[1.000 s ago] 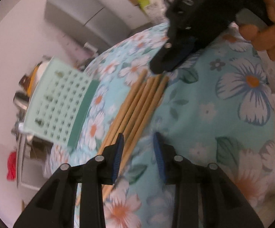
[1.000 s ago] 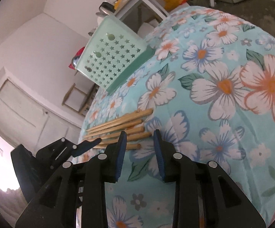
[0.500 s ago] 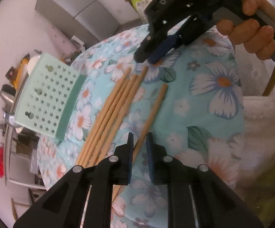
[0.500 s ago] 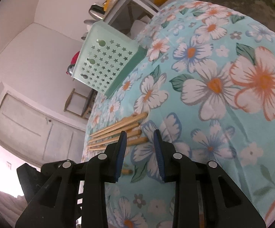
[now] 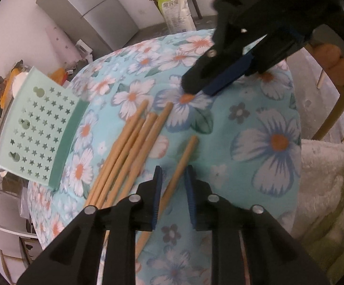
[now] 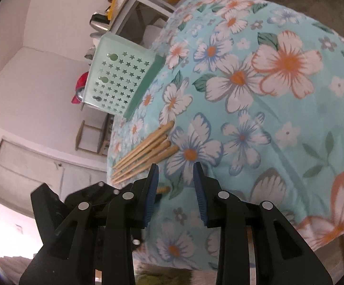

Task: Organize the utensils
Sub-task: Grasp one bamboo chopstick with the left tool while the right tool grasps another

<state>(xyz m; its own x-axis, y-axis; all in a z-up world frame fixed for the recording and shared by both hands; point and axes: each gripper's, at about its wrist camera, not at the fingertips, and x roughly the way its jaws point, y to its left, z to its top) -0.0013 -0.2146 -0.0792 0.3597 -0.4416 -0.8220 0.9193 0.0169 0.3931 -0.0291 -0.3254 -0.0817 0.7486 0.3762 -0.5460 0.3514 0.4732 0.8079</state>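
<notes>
A: So where does the lone chopstick [image 5: 176, 178] sit?

B: Right between the jaws of the left hand-held gripper [image 5: 173, 185], running out ahead of its tips along the flowered tabletop [image 5: 255, 123]. The jaws have just been closing around it, yet I see slim gaps either side, so I read it as bracketed, not yet clamped.

A: And the others?

B: A bundle of four chopsticks [image 5: 129, 152] lies just to the left of that gripper, side by side, a little apart from the single one. Further out ahead and to the left is the mint holder [image 5: 39, 128] with star-shaped holes, lying on its side at the tabletop's far edge.

A: The other tool?

B: The right hand-held gripper [image 6: 175, 180] hangs over the cloth with its jaws parted and nothing between them; the bundle's thick ends lie just ahead and left of it.

A: Progress, then?

B: Early, I'd judge. No chopstick is in the holder; all five remain to be gathered and placed.
</notes>
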